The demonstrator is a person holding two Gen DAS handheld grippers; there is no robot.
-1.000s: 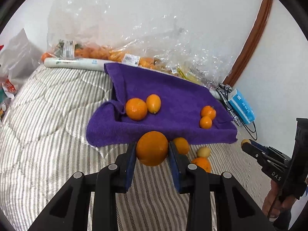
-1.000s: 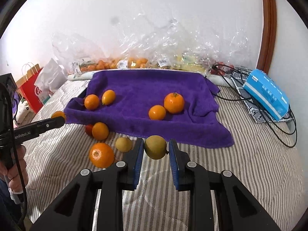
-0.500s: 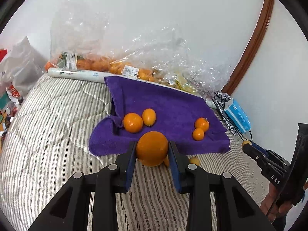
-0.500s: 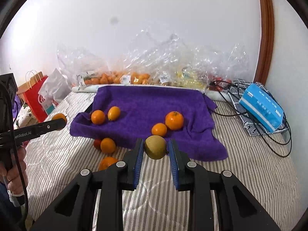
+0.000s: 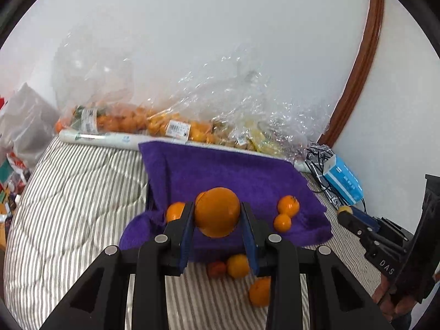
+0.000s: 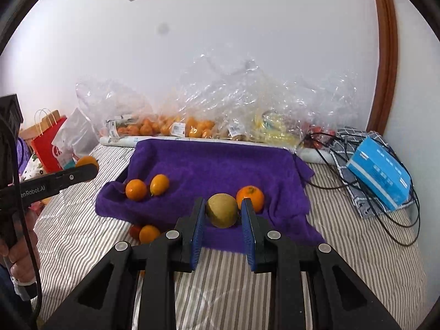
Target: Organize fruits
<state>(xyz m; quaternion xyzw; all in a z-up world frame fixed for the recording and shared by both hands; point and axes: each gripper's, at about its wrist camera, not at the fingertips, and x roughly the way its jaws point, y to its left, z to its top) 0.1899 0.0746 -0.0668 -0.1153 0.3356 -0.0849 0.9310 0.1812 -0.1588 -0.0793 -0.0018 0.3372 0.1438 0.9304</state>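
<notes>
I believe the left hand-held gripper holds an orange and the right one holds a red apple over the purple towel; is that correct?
Not quite. The right hand-held gripper holds a yellow-green fruit, not a red apple, as the right wrist view shows. The rest stands: the left hand-held gripper holds an orange, and both are over the purple towel.

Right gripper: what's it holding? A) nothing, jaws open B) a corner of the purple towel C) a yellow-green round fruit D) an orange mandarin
C: the right gripper is shut on the yellow-green fruit, held between its blue pads above the purple towel; the orange is in the left gripper.
</notes>
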